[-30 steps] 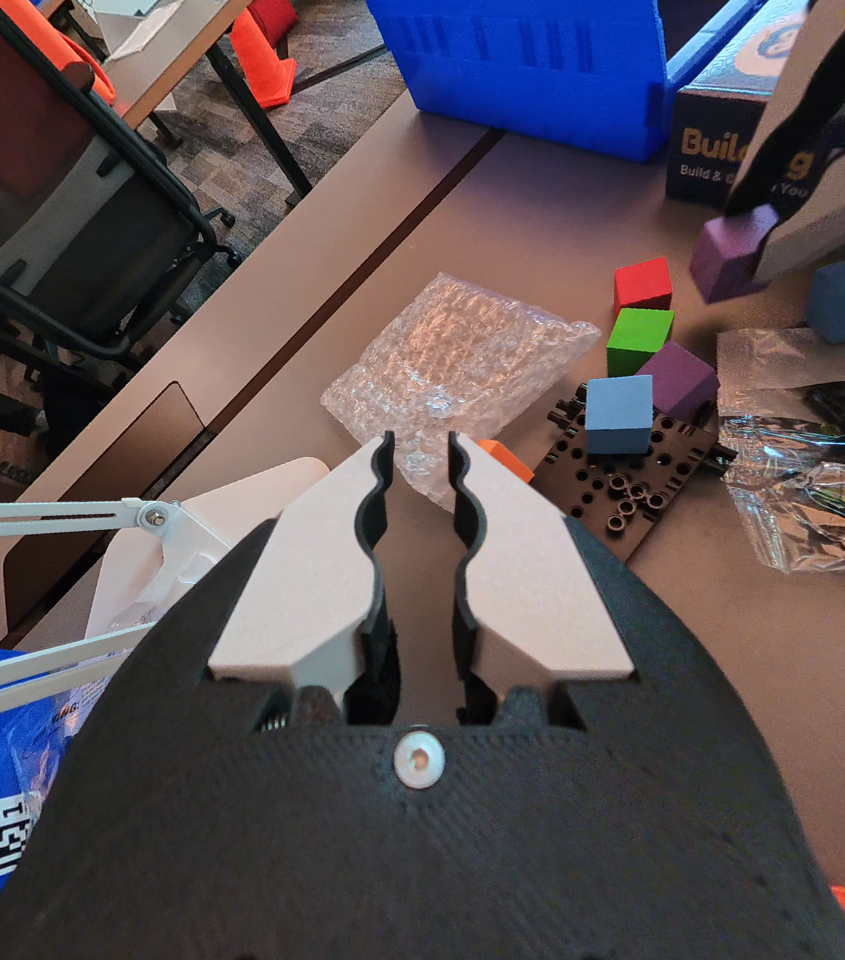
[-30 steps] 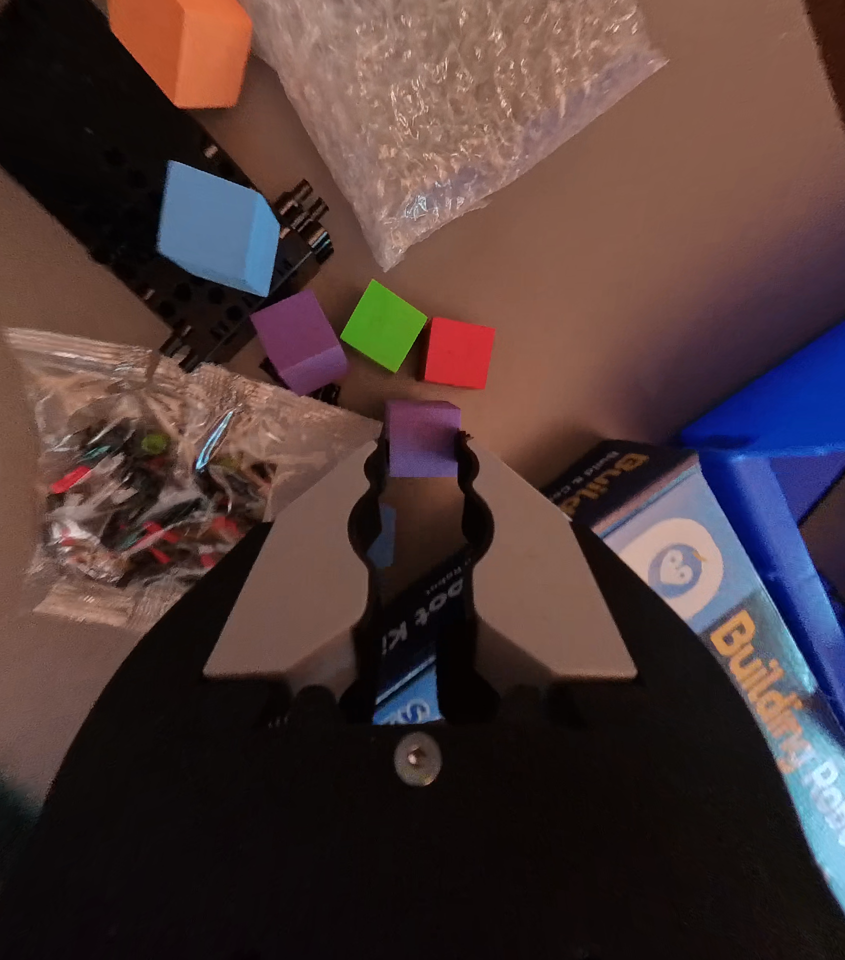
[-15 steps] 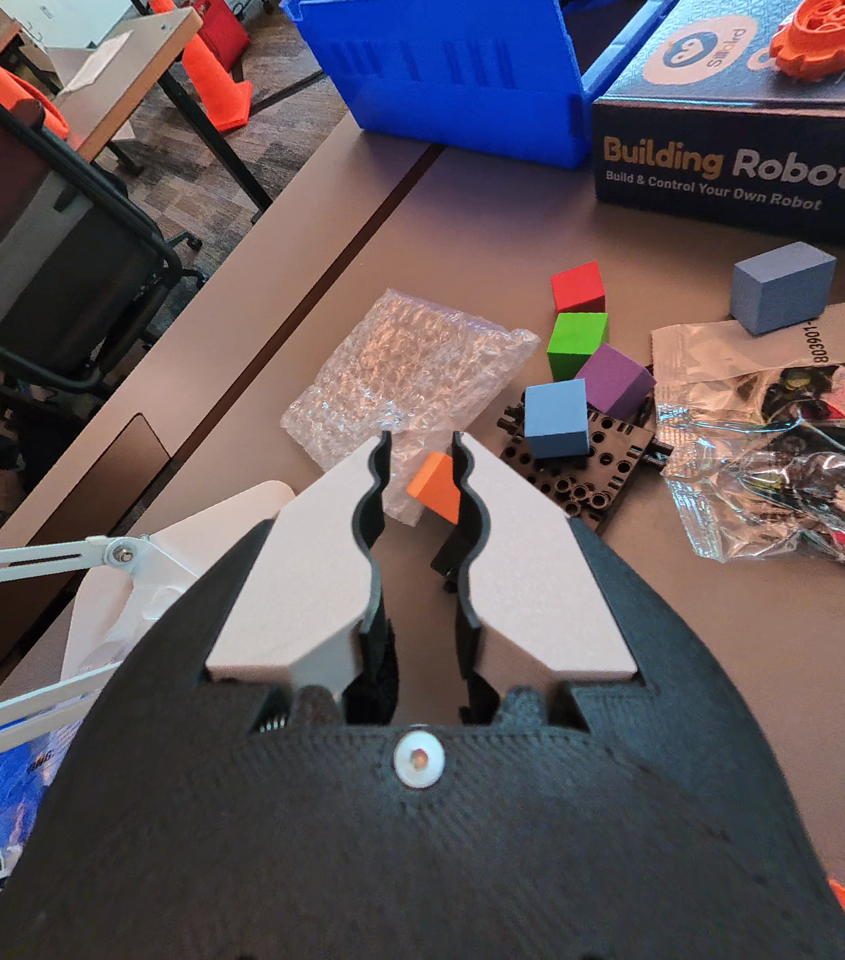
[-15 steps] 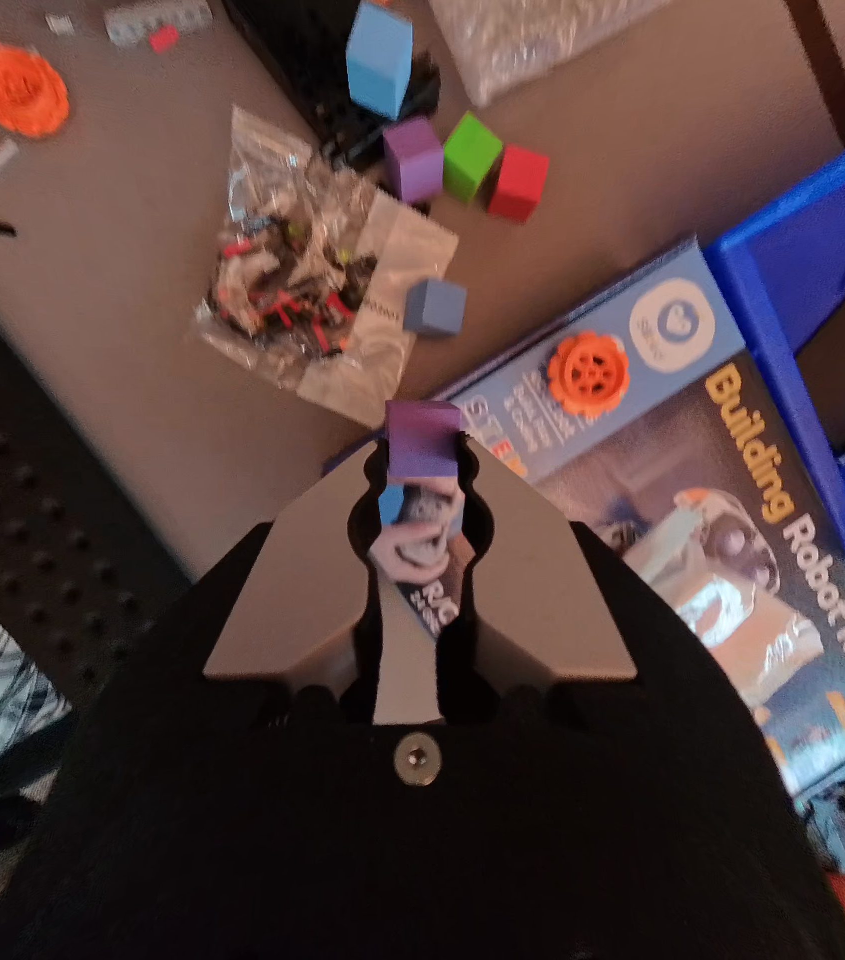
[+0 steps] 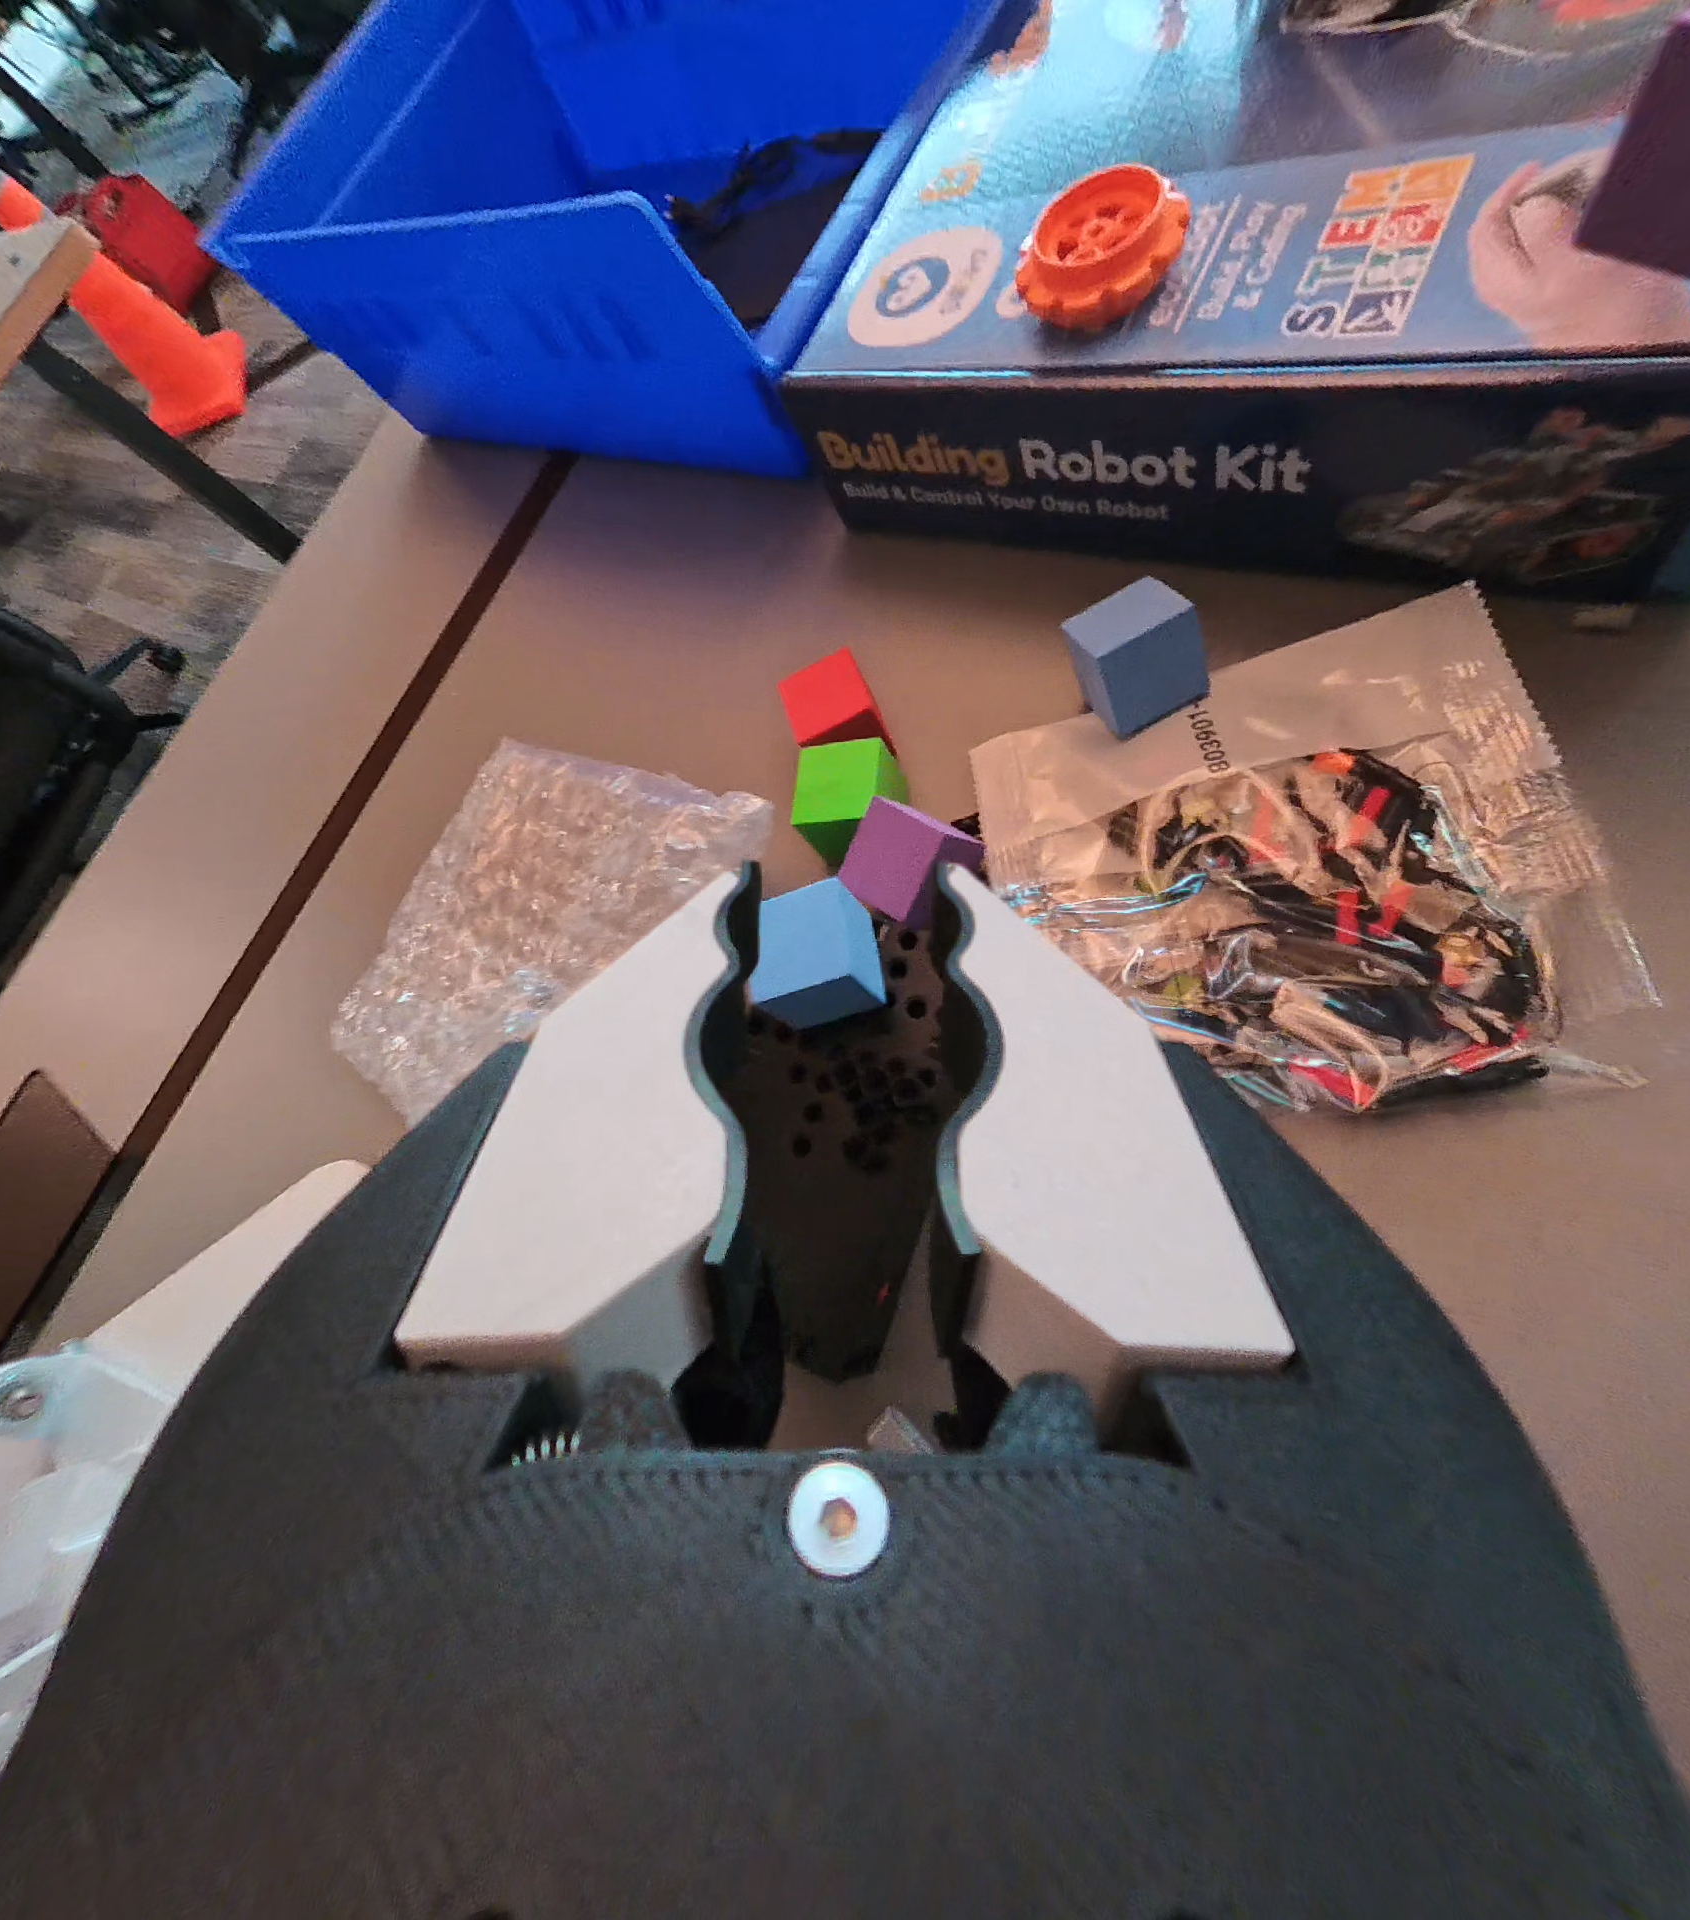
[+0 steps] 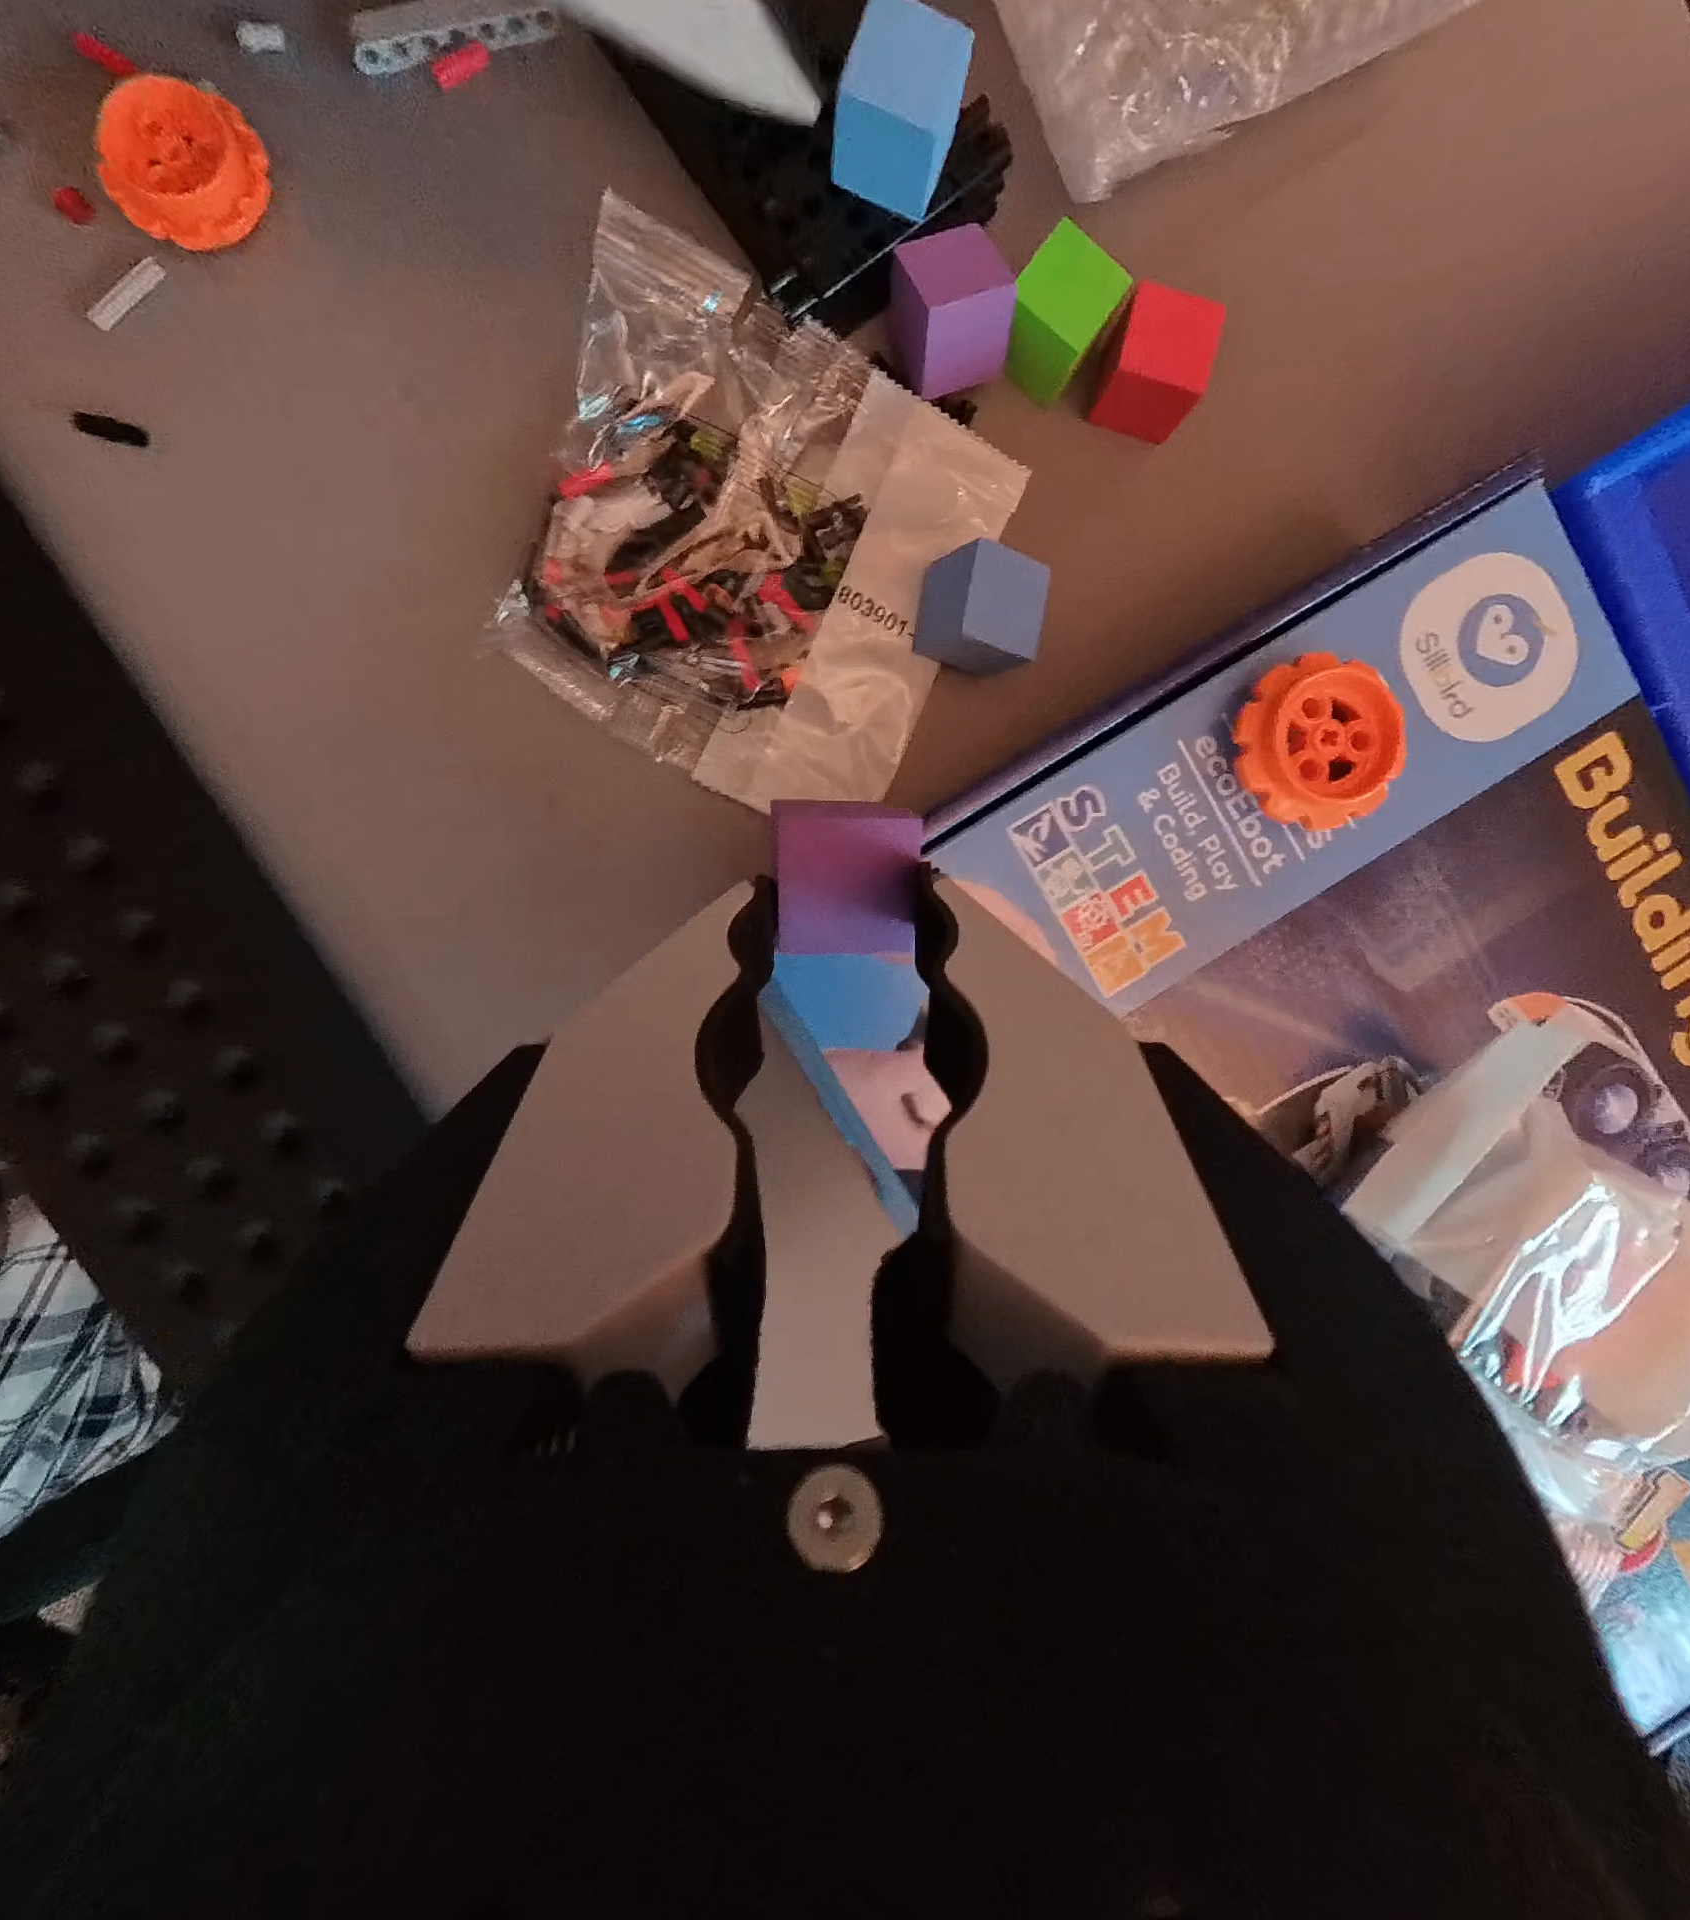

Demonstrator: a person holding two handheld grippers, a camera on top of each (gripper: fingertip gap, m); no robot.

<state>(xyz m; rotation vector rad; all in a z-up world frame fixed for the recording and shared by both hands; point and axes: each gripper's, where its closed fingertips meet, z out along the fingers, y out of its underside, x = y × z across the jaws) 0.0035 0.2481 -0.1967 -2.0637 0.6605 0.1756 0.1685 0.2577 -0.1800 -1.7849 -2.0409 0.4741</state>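
right now my right gripper [image 6: 846, 904] pinches a purple cube [image 6: 846, 883] by its tips above the box [image 6: 1443, 935], so it could slip, while my left gripper [image 5: 841, 914], spread wide and empty, could knock the blue cube [image 5: 810, 951].

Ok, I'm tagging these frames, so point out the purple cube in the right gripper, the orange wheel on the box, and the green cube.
purple cube [image 6: 846, 883], right wrist view, its upper face between the fingertips.
orange wheel [image 6: 1321, 740], right wrist view, the hub.
green cube [image 5: 843, 781], left wrist view, its top face.
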